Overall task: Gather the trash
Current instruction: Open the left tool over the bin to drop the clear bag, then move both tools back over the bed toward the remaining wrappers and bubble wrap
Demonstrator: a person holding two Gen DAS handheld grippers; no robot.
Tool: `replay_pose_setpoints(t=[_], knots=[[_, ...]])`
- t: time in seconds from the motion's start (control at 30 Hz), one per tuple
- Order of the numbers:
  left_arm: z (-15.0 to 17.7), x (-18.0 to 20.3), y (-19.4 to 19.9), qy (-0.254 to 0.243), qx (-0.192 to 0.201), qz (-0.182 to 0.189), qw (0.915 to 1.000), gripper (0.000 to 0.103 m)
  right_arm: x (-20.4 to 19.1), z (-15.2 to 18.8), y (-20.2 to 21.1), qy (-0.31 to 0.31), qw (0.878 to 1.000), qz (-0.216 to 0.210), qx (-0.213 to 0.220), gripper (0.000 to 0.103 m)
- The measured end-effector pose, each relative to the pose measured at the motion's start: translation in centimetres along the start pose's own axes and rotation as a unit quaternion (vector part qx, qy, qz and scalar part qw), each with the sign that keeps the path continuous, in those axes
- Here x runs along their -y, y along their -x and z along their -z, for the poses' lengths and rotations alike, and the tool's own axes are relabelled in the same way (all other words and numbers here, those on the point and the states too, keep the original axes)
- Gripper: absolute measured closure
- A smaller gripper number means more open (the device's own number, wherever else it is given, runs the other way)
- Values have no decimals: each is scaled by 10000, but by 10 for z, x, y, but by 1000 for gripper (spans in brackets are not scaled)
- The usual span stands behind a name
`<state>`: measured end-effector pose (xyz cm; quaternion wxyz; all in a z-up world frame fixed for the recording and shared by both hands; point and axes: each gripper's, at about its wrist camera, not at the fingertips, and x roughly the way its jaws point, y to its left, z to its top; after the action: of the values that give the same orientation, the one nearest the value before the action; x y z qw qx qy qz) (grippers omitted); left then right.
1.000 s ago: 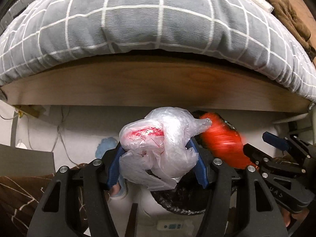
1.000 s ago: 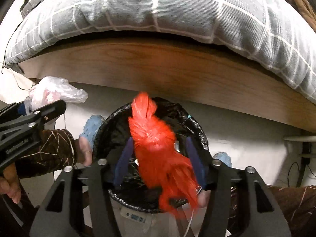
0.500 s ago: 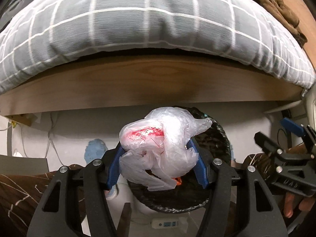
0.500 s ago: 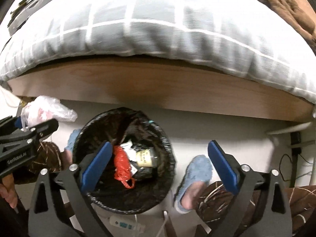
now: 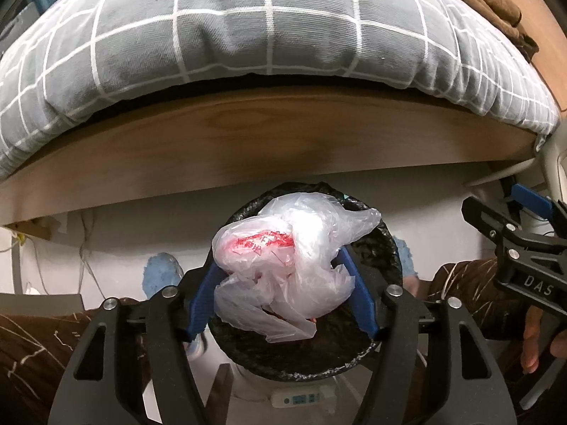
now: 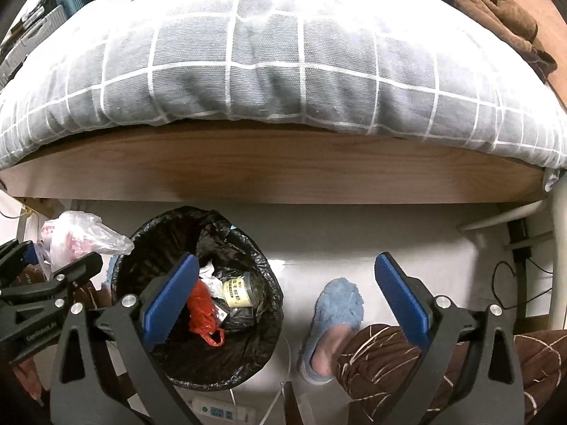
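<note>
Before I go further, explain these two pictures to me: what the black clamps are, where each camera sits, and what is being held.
No robot here: a person holds a hand-operated clamp in each hand, with a fisheye camera on each looking along its blue fingers. In the left clamp's picture, the left gripper is shut on a crumpled clear plastic bag, above the black-lined trash bin. In the right clamp's picture, the right gripper is open and empty. A red bag and a small jar lie in the bin, which stands on the floor beside a bed with a grey checked duvet.
</note>
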<state>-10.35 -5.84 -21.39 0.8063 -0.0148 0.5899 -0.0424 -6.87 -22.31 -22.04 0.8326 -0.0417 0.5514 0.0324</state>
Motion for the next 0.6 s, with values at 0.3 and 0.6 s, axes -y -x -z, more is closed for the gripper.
replay_pose_setpoints(t=[0.3,0.6], knots=[[-6,6,14,-142,374,-227,9989,11,0,-8,12,12,9998,-17,223,8],[-30,1,53,-7,989,-295,9947,6,-3,-35,48,130,9961,-14,871,8]])
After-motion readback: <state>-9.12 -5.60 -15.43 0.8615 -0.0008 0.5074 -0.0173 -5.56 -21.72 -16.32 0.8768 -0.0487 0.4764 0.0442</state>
